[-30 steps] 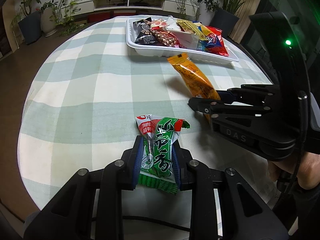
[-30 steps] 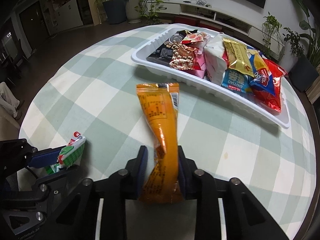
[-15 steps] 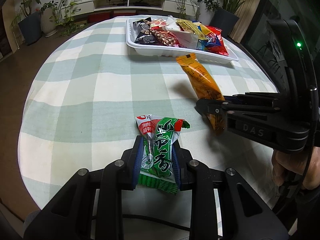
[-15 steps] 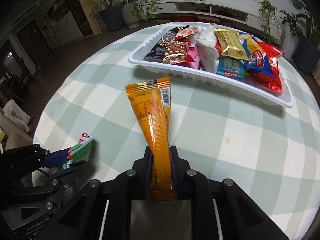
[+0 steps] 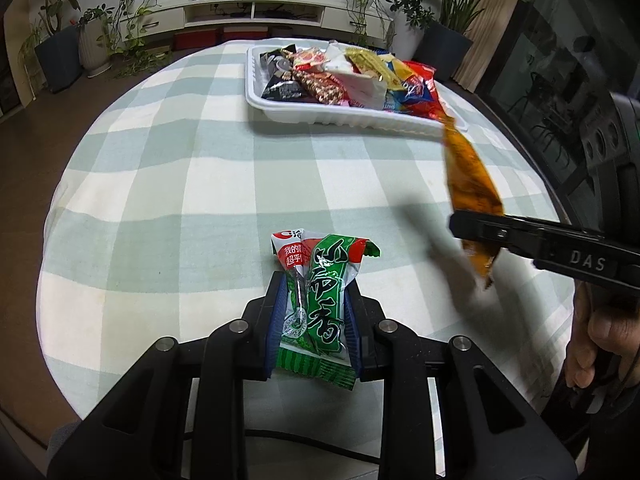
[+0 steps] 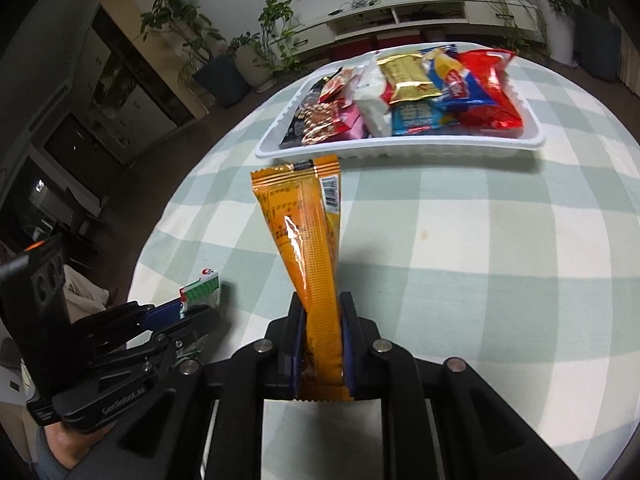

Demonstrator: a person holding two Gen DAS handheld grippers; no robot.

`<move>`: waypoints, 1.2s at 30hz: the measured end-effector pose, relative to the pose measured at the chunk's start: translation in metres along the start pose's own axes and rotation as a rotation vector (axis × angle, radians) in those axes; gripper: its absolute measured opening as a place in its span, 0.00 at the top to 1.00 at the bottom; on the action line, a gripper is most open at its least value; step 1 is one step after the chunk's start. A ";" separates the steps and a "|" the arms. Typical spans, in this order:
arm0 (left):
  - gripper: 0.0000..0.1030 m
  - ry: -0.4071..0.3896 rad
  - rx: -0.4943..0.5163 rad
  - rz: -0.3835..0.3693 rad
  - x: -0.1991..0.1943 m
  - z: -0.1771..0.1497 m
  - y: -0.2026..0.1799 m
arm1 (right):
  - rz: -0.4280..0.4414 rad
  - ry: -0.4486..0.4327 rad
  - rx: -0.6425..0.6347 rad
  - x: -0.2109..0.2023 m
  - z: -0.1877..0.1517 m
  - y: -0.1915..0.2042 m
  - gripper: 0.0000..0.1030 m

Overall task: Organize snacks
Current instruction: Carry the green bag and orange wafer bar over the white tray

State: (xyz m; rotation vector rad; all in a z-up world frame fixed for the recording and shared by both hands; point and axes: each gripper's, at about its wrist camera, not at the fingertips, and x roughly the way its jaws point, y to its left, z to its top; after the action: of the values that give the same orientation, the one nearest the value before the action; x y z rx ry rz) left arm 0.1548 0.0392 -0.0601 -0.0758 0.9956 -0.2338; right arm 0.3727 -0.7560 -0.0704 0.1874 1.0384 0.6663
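My left gripper [image 5: 316, 304] is shut on a green snack packet [image 5: 320, 300] with a red-and-white top, held low over the near part of the table. My right gripper [image 6: 320, 320] is shut on a long orange snack packet [image 6: 308, 232], held above the table with its free end pointing at the white tray [image 6: 400, 150]. The tray is full of several snack packets and stands at the far side of the table. In the left wrist view the orange packet [image 5: 472, 184] hangs at the right, its tip near the tray's right corner [image 5: 424, 126].
The round table has a green-and-white checked cloth [image 5: 192, 184]. Potted plants [image 5: 60, 52] and a low white TV cabinet [image 5: 256, 12] stand beyond the table. A dark glass door [image 5: 560, 60] is at the right. The left gripper also shows at the left of the right wrist view [image 6: 188, 312].
My right gripper has lifted the orange packet and carried it up and toward the tray's right end. My left gripper has kept still with the green packet.
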 end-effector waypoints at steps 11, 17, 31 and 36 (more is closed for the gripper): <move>0.76 -0.091 -0.002 -0.049 -0.029 0.059 0.001 | -0.047 -0.127 0.137 -0.060 0.025 -0.060 0.83; 0.76 -0.139 0.034 -0.045 -0.033 0.125 0.001 | -0.078 -0.194 0.143 -0.091 0.066 -0.078 0.83; 0.76 -0.089 0.068 -0.040 0.050 0.254 -0.013 | -0.038 -0.082 0.071 -0.026 0.185 -0.046 0.83; 0.76 -0.054 0.065 -0.019 0.095 0.262 -0.010 | -0.075 -0.014 0.076 0.019 0.200 -0.048 0.83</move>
State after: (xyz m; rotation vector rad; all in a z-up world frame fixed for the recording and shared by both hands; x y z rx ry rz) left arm 0.4229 -0.0036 0.0059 -0.0326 0.9332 -0.2801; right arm 0.5673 -0.7503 -0.0033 0.2179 1.0527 0.5576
